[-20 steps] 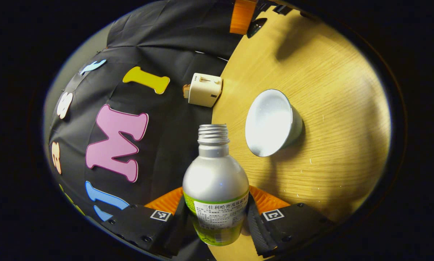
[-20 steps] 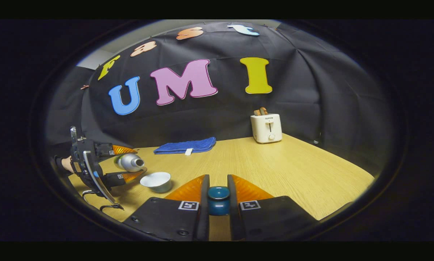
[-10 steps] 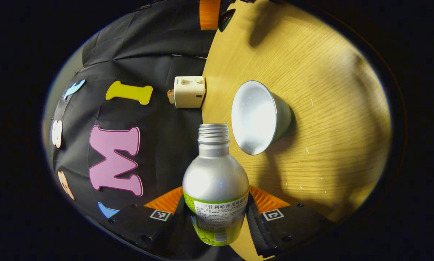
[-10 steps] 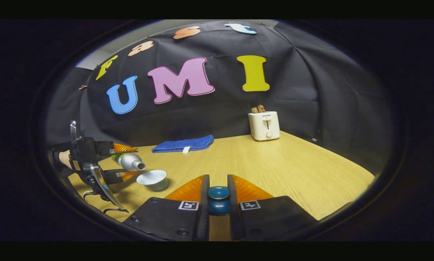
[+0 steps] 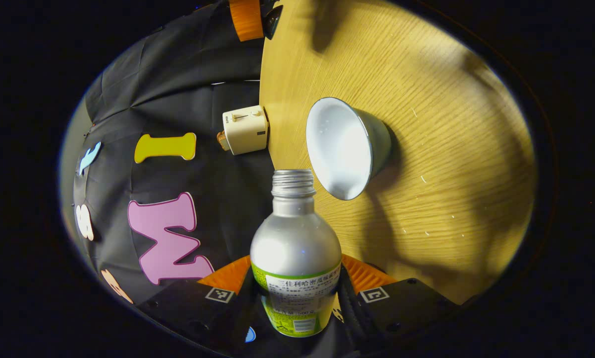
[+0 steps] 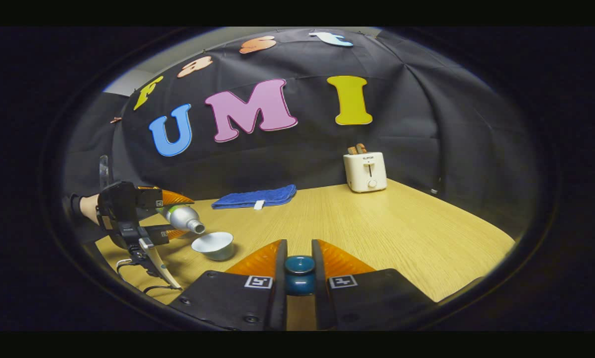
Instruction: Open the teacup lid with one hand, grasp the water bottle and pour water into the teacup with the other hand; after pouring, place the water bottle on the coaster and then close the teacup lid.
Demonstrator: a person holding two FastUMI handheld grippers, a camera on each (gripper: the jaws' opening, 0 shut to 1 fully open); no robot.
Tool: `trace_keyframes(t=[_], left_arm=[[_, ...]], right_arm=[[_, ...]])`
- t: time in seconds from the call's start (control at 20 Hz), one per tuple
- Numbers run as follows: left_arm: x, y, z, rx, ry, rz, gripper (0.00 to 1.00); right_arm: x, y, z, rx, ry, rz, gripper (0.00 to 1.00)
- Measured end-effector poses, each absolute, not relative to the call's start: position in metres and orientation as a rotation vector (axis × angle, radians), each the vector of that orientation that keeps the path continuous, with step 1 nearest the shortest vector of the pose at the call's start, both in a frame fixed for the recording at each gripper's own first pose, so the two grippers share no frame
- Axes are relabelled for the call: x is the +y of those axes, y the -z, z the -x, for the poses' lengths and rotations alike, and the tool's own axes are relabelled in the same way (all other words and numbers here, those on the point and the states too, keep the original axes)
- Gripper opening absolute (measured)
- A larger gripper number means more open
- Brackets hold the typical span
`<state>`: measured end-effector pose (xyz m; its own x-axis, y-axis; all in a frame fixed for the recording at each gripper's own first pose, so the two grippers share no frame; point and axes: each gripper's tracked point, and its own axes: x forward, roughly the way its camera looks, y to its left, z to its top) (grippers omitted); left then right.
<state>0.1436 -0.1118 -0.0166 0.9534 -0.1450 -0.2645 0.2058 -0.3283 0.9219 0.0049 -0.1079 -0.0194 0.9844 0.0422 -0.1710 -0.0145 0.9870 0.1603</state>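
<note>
My left gripper [image 5: 296,293] is shut on a silver water bottle [image 5: 295,248] with a green label and no cap. The bottle is tipped over, its threaded mouth close beside the rim of the open teacup [image 5: 345,146], white inside, which stands on the wooden table [image 5: 442,149]. In the right gripper view the tilted bottle [image 6: 182,218] points down toward the teacup [image 6: 214,245] at the left, held by the left gripper [image 6: 165,216]. My right gripper [image 6: 299,271] is shut on the dark blue knob of the teacup lid [image 6: 299,275], held off to the cup's right.
A cream toaster [image 6: 365,171] with bread in it stands at the table's back by the black wall. A folded blue towel [image 6: 254,197] lies at the back left. A hand [image 6: 87,209] holds the left gripper. The toaster [image 5: 245,130] shows past the bottle.
The left gripper has rolled further, tipping the bottle's mouth lower and nearer the teacup's rim. The right gripper has stayed still with the lid.
</note>
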Motion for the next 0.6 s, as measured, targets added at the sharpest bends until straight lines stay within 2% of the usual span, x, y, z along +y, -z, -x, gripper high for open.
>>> trace_keyframes(t=[0.6], left_arm=[[-0.1160, 0.0099, -0.1486, 0.047, 0.363, -2.033, 0.76]], right_arm=[[-0.1126, 0.0217, -0.0012, 0.178, -0.032, -0.170, 0.26]])
